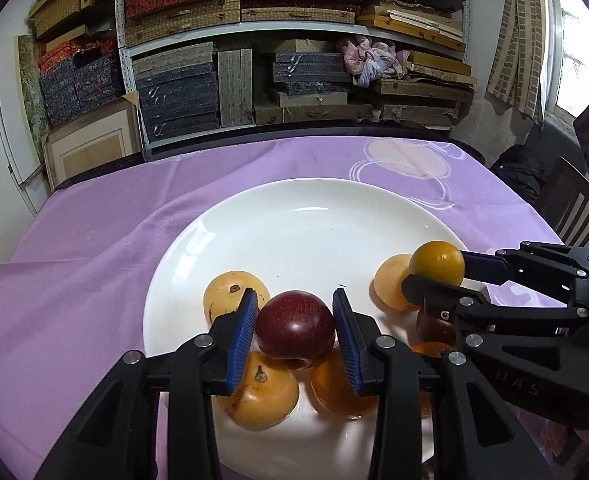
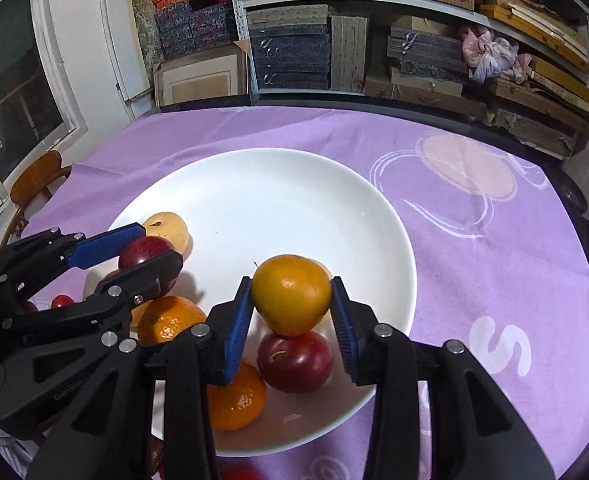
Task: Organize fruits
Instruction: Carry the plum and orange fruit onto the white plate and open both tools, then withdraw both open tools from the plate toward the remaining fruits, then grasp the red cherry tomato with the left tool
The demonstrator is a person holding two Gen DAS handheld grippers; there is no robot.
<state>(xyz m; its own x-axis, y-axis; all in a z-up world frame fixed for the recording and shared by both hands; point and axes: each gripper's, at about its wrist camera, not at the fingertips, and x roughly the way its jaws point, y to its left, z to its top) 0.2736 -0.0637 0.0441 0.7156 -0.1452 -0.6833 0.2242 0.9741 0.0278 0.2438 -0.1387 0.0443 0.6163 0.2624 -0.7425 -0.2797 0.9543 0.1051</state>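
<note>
A purple tablecloth [image 1: 94,248] is being covered by a white plate [image 1: 306,216] bearing fruit; above it a dark red fruit [image 1: 294,328] is being gripped by the left gripper [image 1: 295,334], a yellow-orange fruit [image 2: 291,294] by the right gripper [image 2: 292,320]

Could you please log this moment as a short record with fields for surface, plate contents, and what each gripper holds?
surface: purple tablecloth
plate: white plate, fruit gathered along its near side
left gripper: jaws shut on a dark red fruit, above the plate
right gripper: jaws shut on a yellow-orange fruit, above a red fruit
background: shelves of boxes
</note>
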